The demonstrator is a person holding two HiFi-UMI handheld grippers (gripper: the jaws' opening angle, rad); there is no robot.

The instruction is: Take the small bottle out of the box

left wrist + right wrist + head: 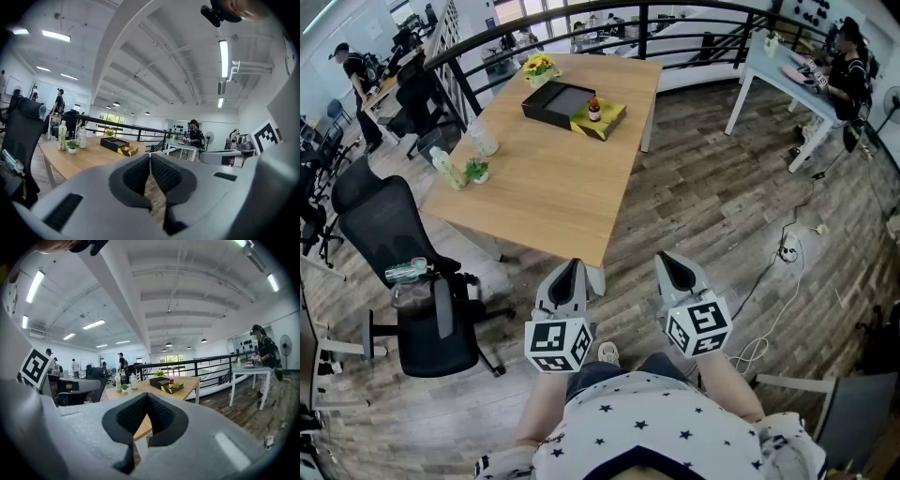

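A small red-capped bottle (594, 110) stands in a yellow box (602, 121) beside a black box (556, 101) at the far end of the wooden table (572, 187). Both grippers hang low by the person's legs, well short of the table's near edge. The left gripper (573, 266) is shut with nothing between its pads. The right gripper (668, 260) is also shut and empty. The left gripper view, with its gripper (150, 160) in front, shows the bottle (127, 146) far off. In the right gripper view, past that gripper (147, 400), the bottle (171, 383) is small and distant too.
On the table's left side stand a drink bottle (445, 169), a small potted plant (476, 171) and a glass jar (483, 139); flowers (538, 66) sit at the far end. A black office chair (403, 272) is at the left. A power strip with cables (787, 251) lies on the floor at the right.
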